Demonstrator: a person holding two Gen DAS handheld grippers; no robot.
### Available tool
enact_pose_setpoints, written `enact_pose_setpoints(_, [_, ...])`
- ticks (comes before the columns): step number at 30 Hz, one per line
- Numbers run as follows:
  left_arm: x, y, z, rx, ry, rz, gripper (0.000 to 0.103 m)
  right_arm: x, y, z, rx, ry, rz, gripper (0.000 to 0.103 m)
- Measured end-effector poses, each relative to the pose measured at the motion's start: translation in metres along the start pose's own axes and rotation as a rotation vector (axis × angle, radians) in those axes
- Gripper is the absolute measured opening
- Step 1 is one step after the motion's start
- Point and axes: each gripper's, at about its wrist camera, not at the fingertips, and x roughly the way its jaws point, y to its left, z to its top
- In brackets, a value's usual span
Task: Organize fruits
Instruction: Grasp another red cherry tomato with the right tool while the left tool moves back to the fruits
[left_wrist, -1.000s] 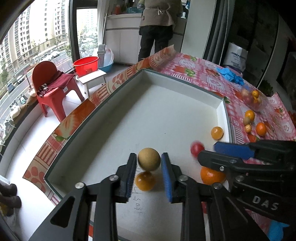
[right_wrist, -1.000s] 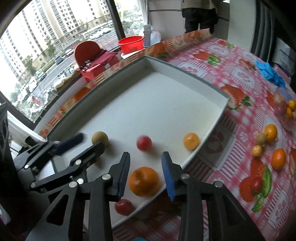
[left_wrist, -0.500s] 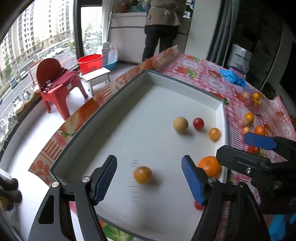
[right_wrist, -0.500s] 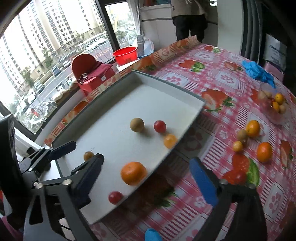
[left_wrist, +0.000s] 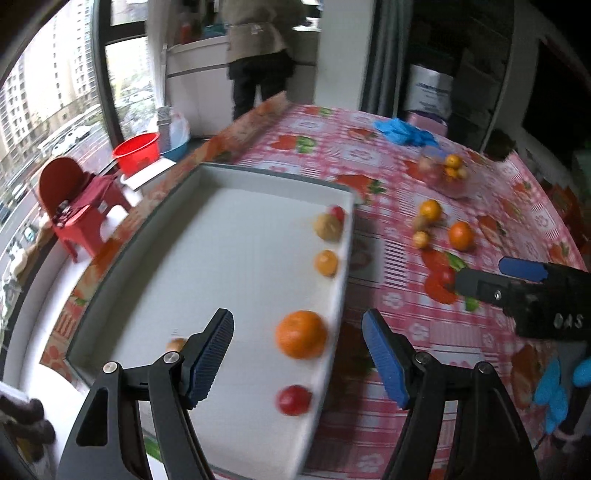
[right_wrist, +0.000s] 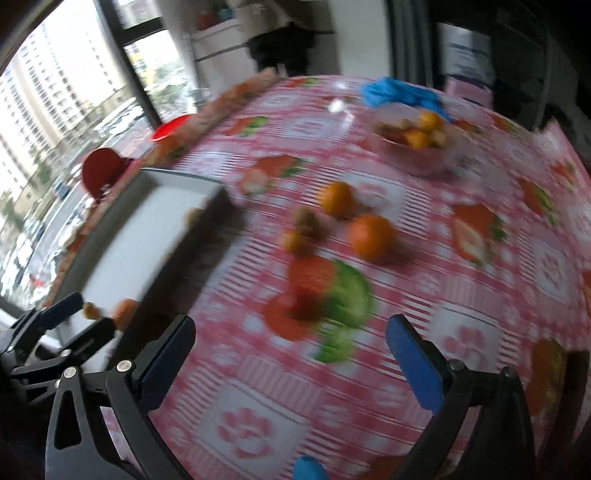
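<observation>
Only left view shows tray (left_wrist: 207, 177) fruit; left tongs (left_wrist: 297, 357), right tongs (right_wrist: 290, 354) spread, empty.

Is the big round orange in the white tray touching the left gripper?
Apart. The left wrist view shows the big round orange sitting between the open left gripper fingers with white tray floor visible around it.

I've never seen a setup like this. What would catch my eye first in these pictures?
Probably the big white tray on the pink checked tablecloth, with fruit lined along its right wall, the large orange brightest. Framing it are the left gripper's blue-padded fingers, spread wide and empty. More loose oranges lie on the cloth ahead of the open right gripper.
</observation>
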Motion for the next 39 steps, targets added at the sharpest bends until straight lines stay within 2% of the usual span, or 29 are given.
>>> enact_pose_setpoints(7, [0.011,-0.048,-0.004,0.083,0.047,-0.038,0.073,0.004,-0.044,-0.028,0.028,0.036,-0.092,0.103])
enact_pose_setpoints(12, [0.023,-0.073,-0.008,0.120,0.089,-0.045,0.074,0.008,-0.053,-0.039,0.036,0.050,-0.105,0.103])
enact_pose_setpoints(15, [0.026,-0.079,-0.011,0.128,0.101,-0.046,0.073,0.007,-0.046,-0.040,0.004,0.027,-0.132,0.103])
enact_pose_setpoints(19, [0.023,-0.077,-0.010,0.132,0.089,-0.026,0.073,0.008,-0.030,-0.029,-0.003,0.001,-0.058,0.103])
enact_pose_setpoints(28, [0.004,-0.045,0.015,0.065,0.030,0.010,0.073,0.038,0.020,-0.002,-0.080,0.005,-0.003,0.101])
enact_pose_setpoints(29, [0.002,-0.042,0.017,0.064,0.027,0.013,0.073,0.040,0.023,0.000,-0.085,0.005,-0.001,0.098])
enact_pose_setpoints(31, [-0.002,-0.036,0.022,0.063,0.021,0.016,0.073,0.045,0.031,0.001,-0.099,0.014,-0.006,0.079])
enact_pose_setpoints(32, [-0.003,-0.035,0.025,0.065,0.017,0.018,0.073,0.047,0.032,0.002,-0.106,0.017,-0.017,0.065])
enact_pose_setpoints(34, [-0.006,-0.032,0.032,0.066,0.003,0.023,0.073,0.047,0.036,0.002,-0.127,0.003,-0.036,0.048])
enact_pose_setpoints(36, [-0.007,-0.031,0.040,0.064,-0.009,0.022,0.073,0.045,0.034,0.002,-0.137,-0.012,-0.027,0.024])
enact_pose_setpoints(39, [-0.002,-0.037,0.051,0.070,-0.013,0.008,0.073,0.038,0.020,-0.002,-0.107,-0.029,0.015,0.024])
